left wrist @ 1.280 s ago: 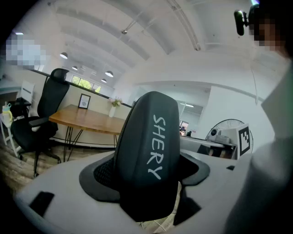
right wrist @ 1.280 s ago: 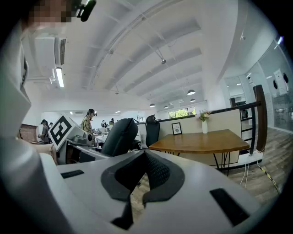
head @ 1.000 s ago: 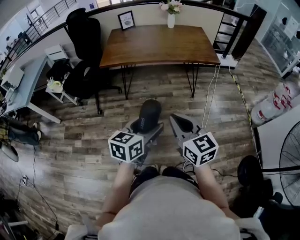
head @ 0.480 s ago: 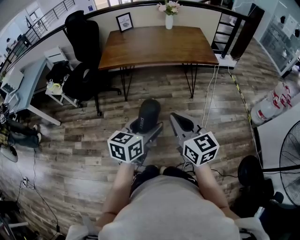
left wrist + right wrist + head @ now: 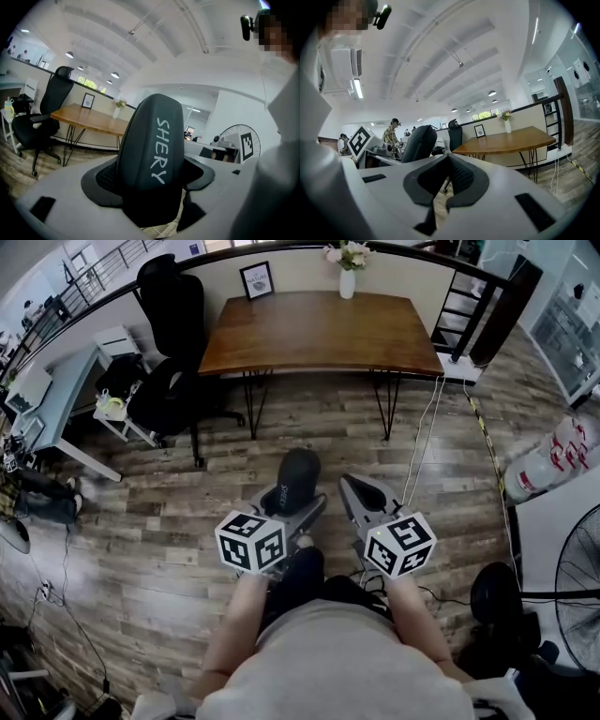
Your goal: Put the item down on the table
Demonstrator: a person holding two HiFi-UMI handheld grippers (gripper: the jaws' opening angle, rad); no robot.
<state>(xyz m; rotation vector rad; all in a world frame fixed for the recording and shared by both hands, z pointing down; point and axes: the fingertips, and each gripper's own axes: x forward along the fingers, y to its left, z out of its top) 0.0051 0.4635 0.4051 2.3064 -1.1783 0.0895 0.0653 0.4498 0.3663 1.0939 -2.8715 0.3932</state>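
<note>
Left gripper (image 5: pixel 292 505): jaws wide, clamped on case (image 5: pixel 294 479). Case long axis runs forward along jaws, tip protruding ahead. Right gripper (image 5: pixel 356 486): jaws together, empty, just beside. Table (image 5: pixel 309 334): straight ahead, well apart.

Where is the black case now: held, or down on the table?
Held. The left gripper clamps the black case above the floor, well short of the wooden table.
</note>
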